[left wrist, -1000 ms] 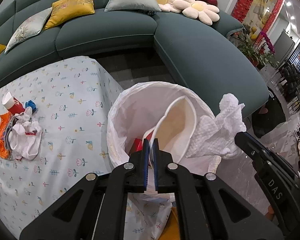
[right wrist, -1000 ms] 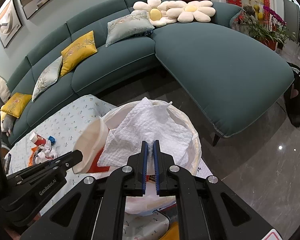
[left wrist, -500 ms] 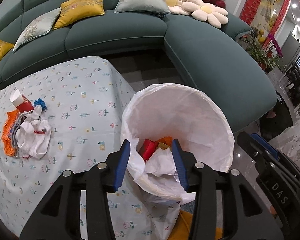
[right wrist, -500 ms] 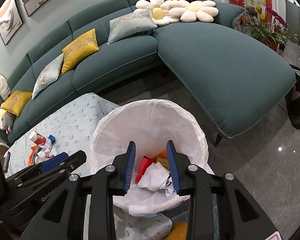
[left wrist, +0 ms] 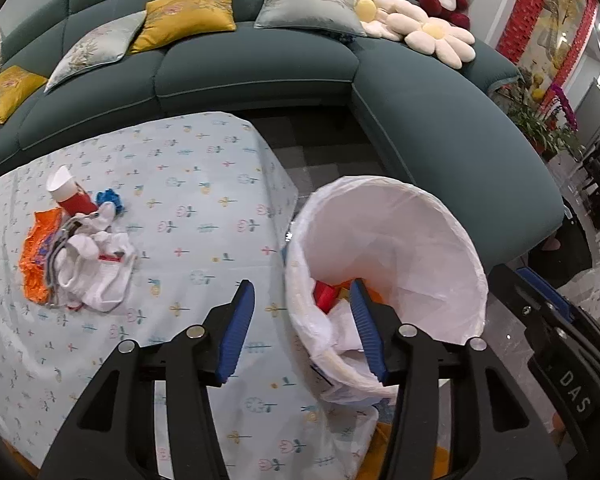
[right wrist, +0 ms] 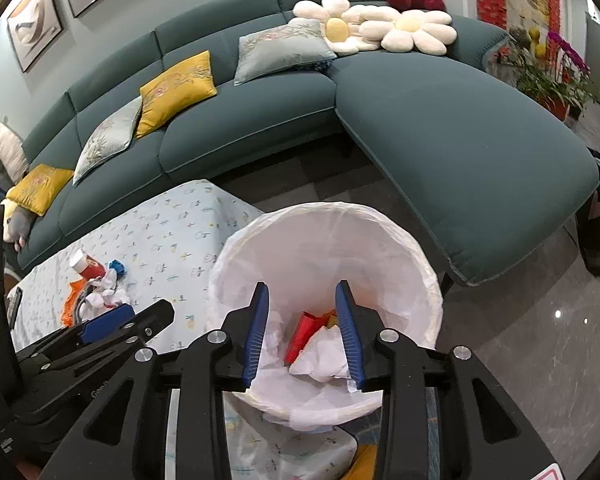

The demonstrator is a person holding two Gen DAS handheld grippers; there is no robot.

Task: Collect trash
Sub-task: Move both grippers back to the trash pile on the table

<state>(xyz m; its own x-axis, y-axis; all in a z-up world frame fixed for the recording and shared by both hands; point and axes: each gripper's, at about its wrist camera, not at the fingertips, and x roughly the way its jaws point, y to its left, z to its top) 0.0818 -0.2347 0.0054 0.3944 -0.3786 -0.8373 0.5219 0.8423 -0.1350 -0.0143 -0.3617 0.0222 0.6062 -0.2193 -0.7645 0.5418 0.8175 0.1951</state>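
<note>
Orange wrapper (left wrist: 36, 256) lies at 9 o'clock in the left wrist view, at the left end of a trash pile on the counter (left wrist: 188, 184), which wears a pale floral cloth. Touching it: crumpled white tissue (left wrist: 96, 268), a red-and-white paper cup (left wrist: 69, 196) on its side at the pile's 12 o'clock, and a blue scrap (left wrist: 109, 199) just beside the cup.

Left hand-held gripper (left wrist: 302, 328): jaws spread wide, nothing between them. Its left finger sits over the counter's cloth, its right finger over the near rim of the bin.

White-lined trash bin (left wrist: 420, 216) stands just beside the counter's right edge, at 3 o'clock from the pile and well apart from it. Inside, low down: a red item (right wrist: 302, 332), crumpled white paper (right wrist: 326, 356), and something orange partly hidden.

Right hand-held gripper (right wrist: 302, 330): jaws apart, empty, both fingers over the bin's mouth. The left gripper's body shows at 8 o'clock in the right wrist view.

Teal sectional sofa (right wrist: 460, 120) wraps the scene from 10 to 3 o'clock, carrying yellow and grey cushions and flower-shaped pillows (right wrist: 380, 30).
</note>
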